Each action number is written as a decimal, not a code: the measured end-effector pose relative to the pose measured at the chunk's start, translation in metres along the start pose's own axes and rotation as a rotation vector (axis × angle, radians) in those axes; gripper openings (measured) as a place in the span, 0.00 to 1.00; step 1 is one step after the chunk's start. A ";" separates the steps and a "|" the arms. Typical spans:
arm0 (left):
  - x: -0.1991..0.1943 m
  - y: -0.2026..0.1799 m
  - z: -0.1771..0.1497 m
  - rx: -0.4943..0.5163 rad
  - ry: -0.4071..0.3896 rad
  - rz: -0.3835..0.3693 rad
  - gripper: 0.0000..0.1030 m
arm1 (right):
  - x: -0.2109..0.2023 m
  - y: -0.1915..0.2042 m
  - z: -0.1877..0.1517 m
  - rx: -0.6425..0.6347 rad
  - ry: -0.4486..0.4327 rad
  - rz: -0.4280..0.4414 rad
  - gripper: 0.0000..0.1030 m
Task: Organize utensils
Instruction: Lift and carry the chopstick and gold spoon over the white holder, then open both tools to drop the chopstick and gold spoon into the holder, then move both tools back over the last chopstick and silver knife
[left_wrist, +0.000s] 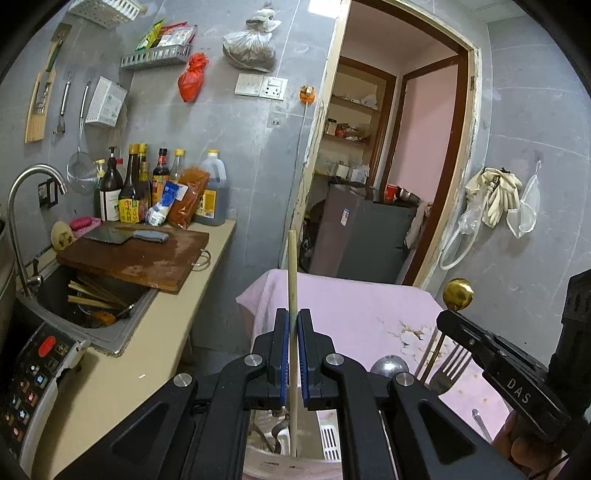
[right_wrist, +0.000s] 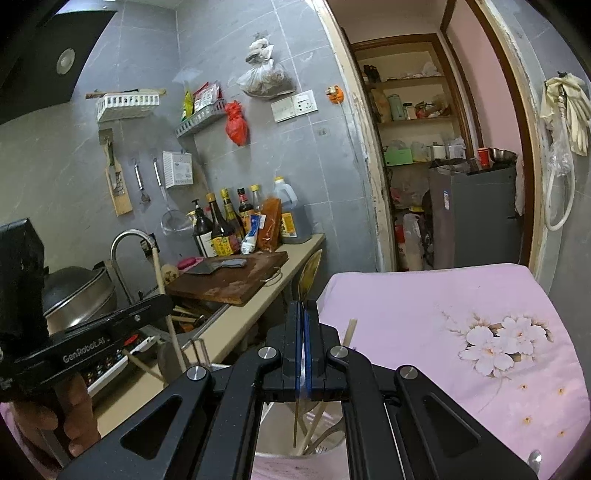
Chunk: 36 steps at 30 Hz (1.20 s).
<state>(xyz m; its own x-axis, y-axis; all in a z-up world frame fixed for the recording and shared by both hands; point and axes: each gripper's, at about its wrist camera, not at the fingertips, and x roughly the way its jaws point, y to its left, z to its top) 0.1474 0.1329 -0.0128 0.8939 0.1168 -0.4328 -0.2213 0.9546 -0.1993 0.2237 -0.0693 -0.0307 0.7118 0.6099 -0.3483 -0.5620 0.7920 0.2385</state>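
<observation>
My left gripper (left_wrist: 294, 317) is shut on a pale wooden chopstick (left_wrist: 292, 273) and holds it upright; its lower end reaches into a white utensil holder (left_wrist: 328, 439) below the jaws. My right gripper (right_wrist: 305, 310) is shut on a gold spoon (right_wrist: 308, 271), bowl end up, above a steel container (right_wrist: 295, 448) that holds chopsticks and utensils. In the left wrist view the right gripper (left_wrist: 480, 343) shows at the right with the gold spoon bowl (left_wrist: 458, 294) above it. A silver fork (left_wrist: 452, 365) and a round steel spoon (left_wrist: 389, 367) stand beside it.
A pink floral cloth (right_wrist: 461, 314) covers the table. The beige counter (left_wrist: 147, 354) at left carries a wooden cutting board (left_wrist: 140, 258) with a cleaver (left_wrist: 125, 234), sauce bottles (left_wrist: 129, 184), a sink (left_wrist: 92, 299) with chopsticks, and a cooker panel (left_wrist: 33, 380). A doorway (left_wrist: 388, 166) opens behind.
</observation>
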 end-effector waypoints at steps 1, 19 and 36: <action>0.000 0.000 -0.001 -0.002 0.007 -0.004 0.05 | 0.000 0.001 -0.002 -0.007 0.008 0.004 0.02; -0.015 0.001 -0.004 -0.033 0.051 -0.036 0.43 | -0.043 -0.010 0.002 0.034 -0.024 -0.026 0.41; -0.038 -0.083 -0.020 0.007 -0.057 -0.047 0.98 | -0.144 -0.081 0.006 0.043 -0.142 -0.272 0.98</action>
<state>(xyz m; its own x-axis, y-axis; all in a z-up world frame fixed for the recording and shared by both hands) 0.1241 0.0440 0.0030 0.9240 0.0873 -0.3722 -0.1760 0.9614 -0.2114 0.1694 -0.2207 0.0054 0.8869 0.3709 -0.2755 -0.3268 0.9251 0.1934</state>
